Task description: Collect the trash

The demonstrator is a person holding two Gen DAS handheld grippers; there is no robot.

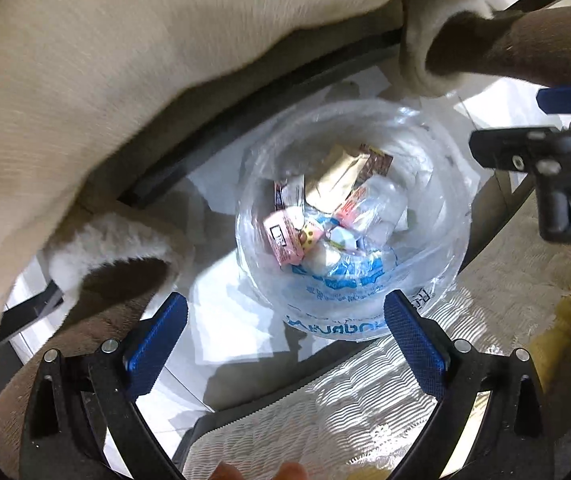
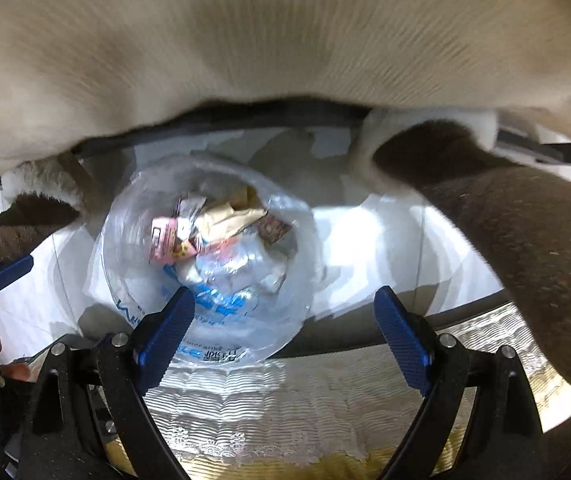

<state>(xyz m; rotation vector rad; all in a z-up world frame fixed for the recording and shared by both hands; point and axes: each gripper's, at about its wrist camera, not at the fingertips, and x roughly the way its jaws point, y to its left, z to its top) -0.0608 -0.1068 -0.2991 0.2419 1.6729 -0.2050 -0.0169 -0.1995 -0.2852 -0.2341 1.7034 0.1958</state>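
Blue-padded left claw (image 1: 285, 344) and right claw (image 2: 285, 332) both gape wide, empty, so I read the drop as done. Beyond them the clear bag (image 1: 437, 276) stands open on the floor, wrappers (image 1: 317, 216) piled inside; my sleeve (image 2: 525, 248) farther off.

Blue printed lettering is seen on the clear plastic bag (image 1: 349, 304) lining the bin, but it appears mirrored and blurred and cannot be read. Small print on a pink wrapper (image 1: 281, 236) is likewise illegible.
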